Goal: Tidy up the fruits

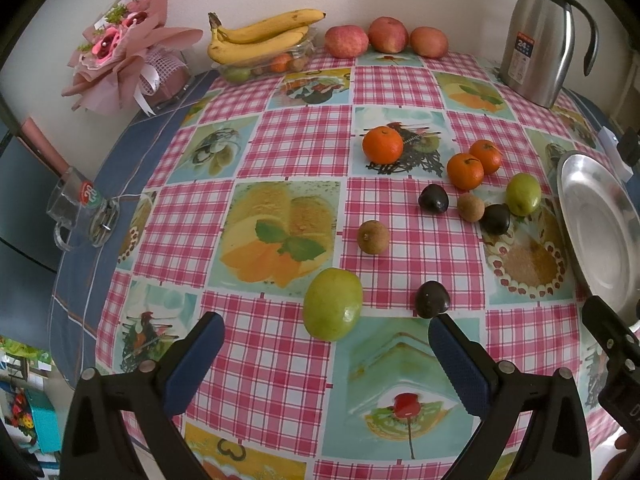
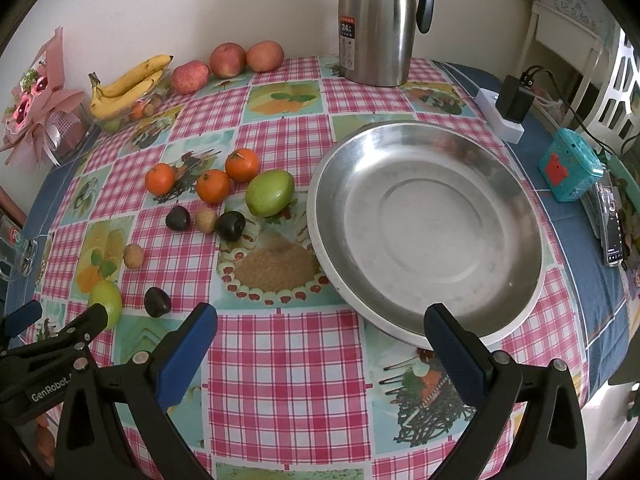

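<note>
My left gripper [image 1: 326,330] is open, its blue pads either side of a green fruit [image 1: 333,304] just ahead; a dark fruit [image 1: 431,299] sits by its right pad. Farther off lie a brown longan [image 1: 373,237], three oranges [image 1: 382,144], two more dark fruits [image 1: 433,198], another longan [image 1: 471,207] and a second green fruit [image 1: 523,194]. My right gripper [image 2: 320,324] is open and holds nothing, at the near rim of the steel plate [image 2: 424,228], which is bare. In the right wrist view the left gripper [image 2: 56,328] shows at lower left beside the green fruit [image 2: 105,300].
At the back stand a fruit bowl with bananas [image 1: 260,38], three apples [image 1: 385,36], a steel thermos [image 2: 376,20] and a pink bouquet [image 1: 124,44]. A glass mug [image 1: 68,208] lies at the left; a power strip with adapter [image 2: 508,108], teal box [image 2: 570,166] and phone [image 2: 610,228] at the right.
</note>
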The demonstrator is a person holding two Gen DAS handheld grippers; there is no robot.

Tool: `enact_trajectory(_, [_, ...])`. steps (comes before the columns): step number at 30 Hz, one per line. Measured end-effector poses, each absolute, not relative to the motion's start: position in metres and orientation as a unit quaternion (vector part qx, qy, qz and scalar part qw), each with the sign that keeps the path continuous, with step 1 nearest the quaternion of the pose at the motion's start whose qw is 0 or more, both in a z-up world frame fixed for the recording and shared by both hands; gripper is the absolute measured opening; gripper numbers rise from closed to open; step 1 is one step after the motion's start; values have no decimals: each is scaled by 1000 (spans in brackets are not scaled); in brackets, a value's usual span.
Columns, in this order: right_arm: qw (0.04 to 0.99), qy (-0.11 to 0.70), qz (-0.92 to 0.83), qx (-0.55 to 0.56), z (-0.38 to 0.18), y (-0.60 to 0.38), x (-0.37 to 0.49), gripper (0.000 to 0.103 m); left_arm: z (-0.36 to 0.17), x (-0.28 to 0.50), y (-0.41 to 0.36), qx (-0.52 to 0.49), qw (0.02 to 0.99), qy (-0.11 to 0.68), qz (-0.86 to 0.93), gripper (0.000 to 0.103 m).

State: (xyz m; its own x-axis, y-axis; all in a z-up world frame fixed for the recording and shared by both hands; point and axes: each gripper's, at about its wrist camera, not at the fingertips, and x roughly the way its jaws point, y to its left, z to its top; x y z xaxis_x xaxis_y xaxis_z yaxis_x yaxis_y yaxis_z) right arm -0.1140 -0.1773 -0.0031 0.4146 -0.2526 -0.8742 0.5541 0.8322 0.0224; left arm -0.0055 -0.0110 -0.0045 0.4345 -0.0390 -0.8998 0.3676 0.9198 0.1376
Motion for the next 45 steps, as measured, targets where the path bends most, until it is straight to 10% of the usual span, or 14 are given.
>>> enact_trajectory(45, [851, 488, -125, 145, -4, -117, -58, 103, -11, 45, 58, -45, 851, 510, -120, 103])
